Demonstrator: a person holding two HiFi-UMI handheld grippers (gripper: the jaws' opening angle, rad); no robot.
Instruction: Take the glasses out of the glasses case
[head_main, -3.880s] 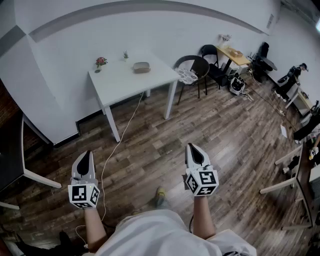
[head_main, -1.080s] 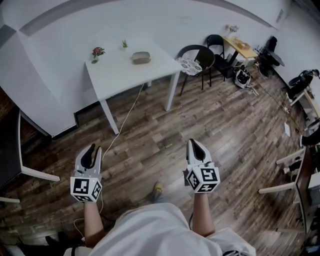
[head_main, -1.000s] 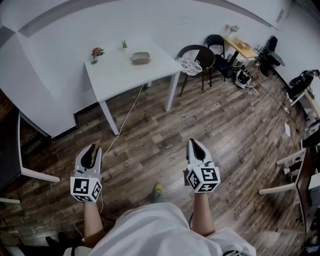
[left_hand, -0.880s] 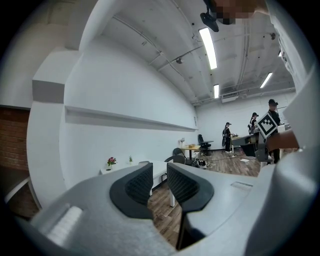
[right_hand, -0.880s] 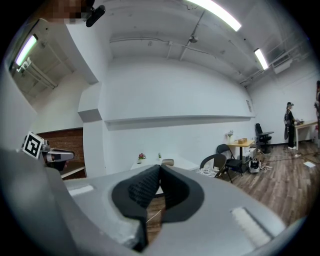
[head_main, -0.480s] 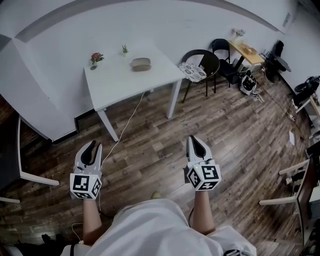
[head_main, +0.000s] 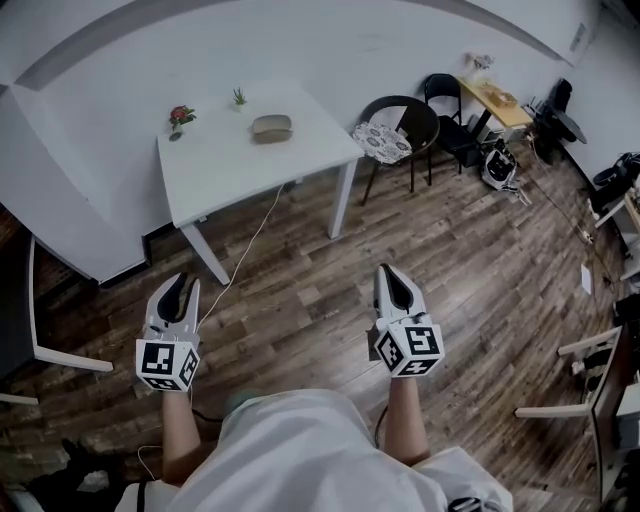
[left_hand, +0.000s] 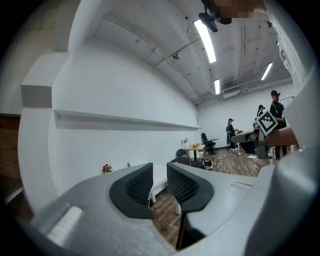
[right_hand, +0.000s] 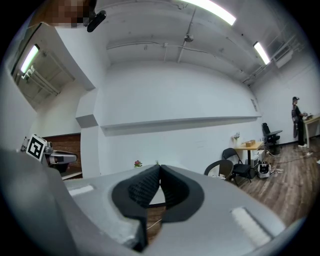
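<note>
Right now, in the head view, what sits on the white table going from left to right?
On the white table: red flower → small green plant → glasses case.

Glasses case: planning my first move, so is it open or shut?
Looks shut: in the head view the glasses case lies on the white table as one rounded lump, no raised lid.

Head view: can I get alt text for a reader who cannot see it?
A person on a wood floor holds the left gripper and right gripper out in front, both empty, well short of a white table, where the glasses case lies near a red flower.
</note>
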